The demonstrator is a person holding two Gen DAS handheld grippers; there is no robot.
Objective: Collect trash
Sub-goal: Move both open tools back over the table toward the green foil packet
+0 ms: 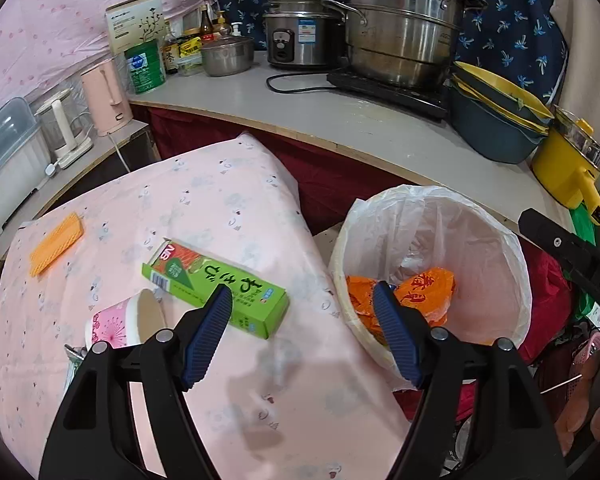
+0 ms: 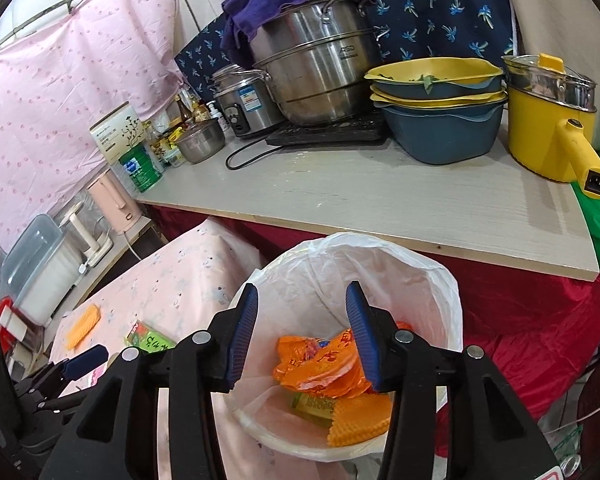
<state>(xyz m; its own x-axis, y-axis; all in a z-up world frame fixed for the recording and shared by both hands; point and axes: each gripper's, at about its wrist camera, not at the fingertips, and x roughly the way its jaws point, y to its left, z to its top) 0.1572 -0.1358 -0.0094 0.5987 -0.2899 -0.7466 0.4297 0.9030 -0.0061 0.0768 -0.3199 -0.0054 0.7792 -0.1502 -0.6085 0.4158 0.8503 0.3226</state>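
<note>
Right wrist: your right gripper (image 2: 302,334) hangs open, empty, over white-lined round bin (image 2: 440,280); left gripper (image 1: 302,330) open above green carton (image 1: 216,288).

We count two grippers, the left gripper (image 1: 302,300) and the right gripper (image 2: 302,312), each with two blue-padded fingers. One bin (image 2: 440,280) holds one orange wrapper (image 2: 320,364), one orange waffle piece (image 2: 360,416) and what may be one small green pack (image 2: 312,404), half hidden. On the pink cloth (image 1: 220,208) we count three items: one green box (image 1: 216,288), one paper cup (image 1: 128,320), one orange waffle pad (image 1: 56,244). On the counter (image 2: 380,200): one large steel steamer (image 2: 316,64), one rice cooker (image 2: 244,100), one yellow pot (image 2: 548,120).
</note>
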